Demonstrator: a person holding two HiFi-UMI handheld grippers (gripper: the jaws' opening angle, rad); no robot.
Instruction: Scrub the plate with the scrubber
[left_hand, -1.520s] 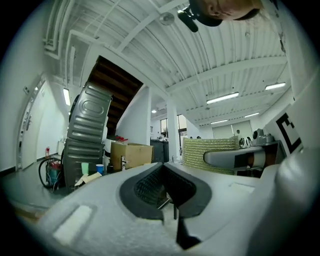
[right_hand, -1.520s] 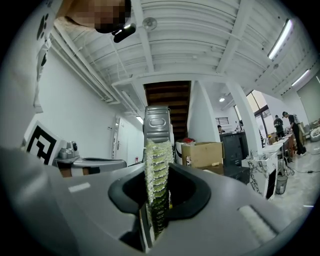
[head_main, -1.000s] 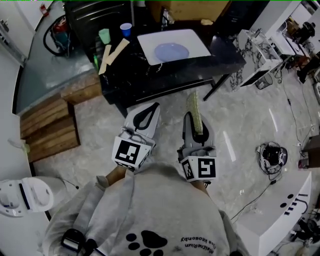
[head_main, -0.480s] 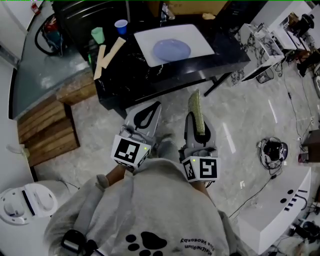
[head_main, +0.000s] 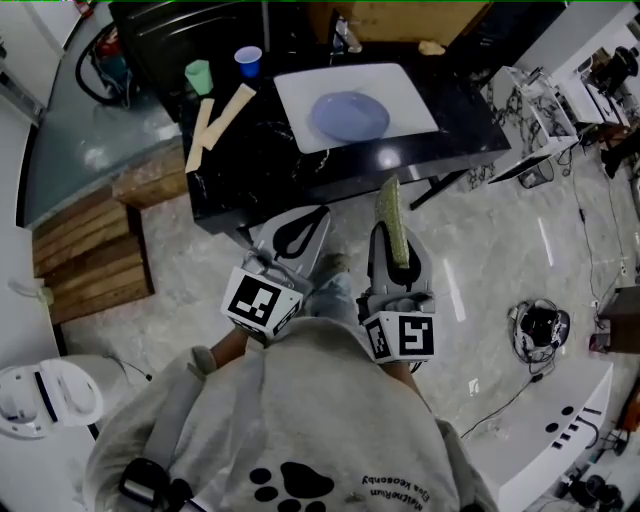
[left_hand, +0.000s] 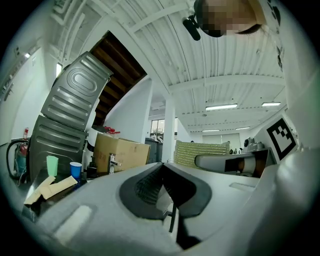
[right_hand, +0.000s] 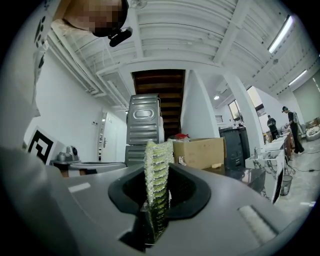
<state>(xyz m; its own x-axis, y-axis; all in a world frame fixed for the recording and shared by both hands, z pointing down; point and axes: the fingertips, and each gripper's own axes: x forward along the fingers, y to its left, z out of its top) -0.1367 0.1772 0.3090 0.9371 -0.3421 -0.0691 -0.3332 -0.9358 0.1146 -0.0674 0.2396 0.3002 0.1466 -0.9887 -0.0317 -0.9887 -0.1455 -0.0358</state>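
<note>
A pale blue plate (head_main: 349, 115) lies on a white tray (head_main: 415, 92) on the black marble table (head_main: 262, 150), ahead of me. My right gripper (head_main: 392, 222) is shut on a yellow-green scrubber (head_main: 391, 220) that stands on edge between its jaws and sticks out past the tips; it shows up close as the scrubber (right_hand: 157, 185) in the right gripper view. My left gripper (head_main: 298, 230) is shut with nothing between its jaws, which meet in the left gripper view (left_hand: 161, 172). Both grippers hang side by side over the floor, short of the table's near edge.
On the table's left end stand a green cup (head_main: 199, 76), a blue cup (head_main: 248, 60) and two pale wooden strips (head_main: 213, 122). A wooden pallet (head_main: 90, 250) lies to the left. Cables (head_main: 538, 328) lie on the floor at the right, beside a white desk (head_main: 560, 420).
The table with the plate has drawn slightly nearer and shifted right in the head view. Both grippers keep their pose, and the scrubber stays held in the right one.
</note>
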